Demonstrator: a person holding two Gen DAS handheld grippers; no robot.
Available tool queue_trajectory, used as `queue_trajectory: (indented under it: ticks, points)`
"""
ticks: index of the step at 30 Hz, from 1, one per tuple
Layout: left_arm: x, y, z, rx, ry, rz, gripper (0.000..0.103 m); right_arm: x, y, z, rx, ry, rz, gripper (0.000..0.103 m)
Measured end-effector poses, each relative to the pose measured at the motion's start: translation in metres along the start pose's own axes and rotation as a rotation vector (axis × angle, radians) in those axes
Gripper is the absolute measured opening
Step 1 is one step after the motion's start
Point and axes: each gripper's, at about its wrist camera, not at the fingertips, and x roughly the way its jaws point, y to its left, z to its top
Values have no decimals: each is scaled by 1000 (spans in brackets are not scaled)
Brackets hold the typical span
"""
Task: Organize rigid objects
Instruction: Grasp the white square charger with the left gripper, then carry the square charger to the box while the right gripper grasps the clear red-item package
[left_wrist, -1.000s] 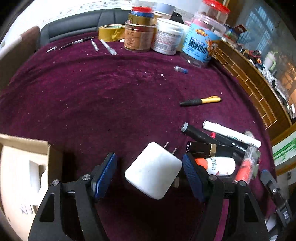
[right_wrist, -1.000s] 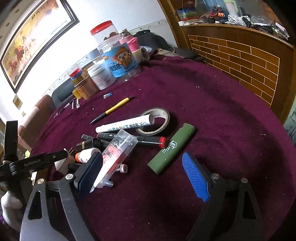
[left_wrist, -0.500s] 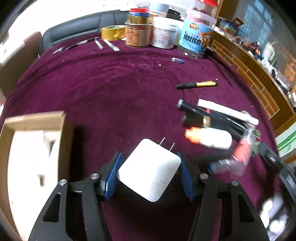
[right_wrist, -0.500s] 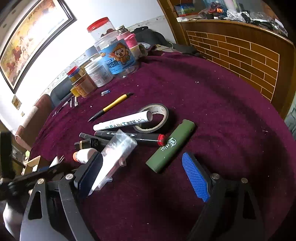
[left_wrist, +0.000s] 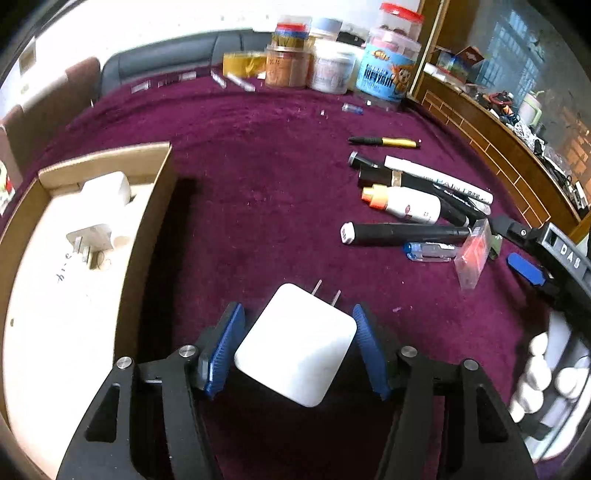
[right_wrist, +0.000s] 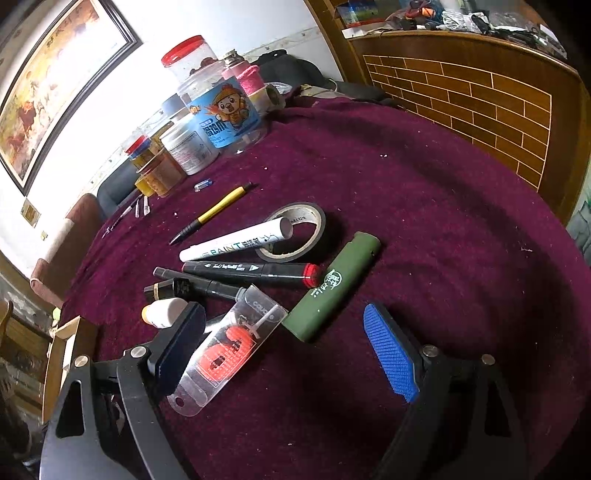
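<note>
Beside cardboard box (left_wrist: 147, 236), white charger (left_wrist: 295, 347), pens (left_wrist: 402, 234)

A gold-framed painting (right_wrist: 48, 99) is hung on the white wall. A dark sofa (left_wrist: 177, 59) is seen beyond the desk (left_wrist: 258, 177), and a brick-patterned wooden partition (right_wrist: 480, 107) is set beside it.

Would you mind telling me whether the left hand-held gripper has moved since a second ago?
Yes: the left hand-held gripper moved toward the cardboard box, away from the markers.
</note>
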Motion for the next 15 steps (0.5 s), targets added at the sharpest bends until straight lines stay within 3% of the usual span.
queue_trajectory:
  ticks: [3,9,15]
  points:
    - [5,-8,-2,43,-11,-2,71,1,-2,0,12,10,-2,88]
    - [4,3,1,-4,-25,-70,73,0,2,1,-8,27,-46,88]
    - [0,6,0,-27,-33,-98,73,-4,19,-9,-23,115,9,85]
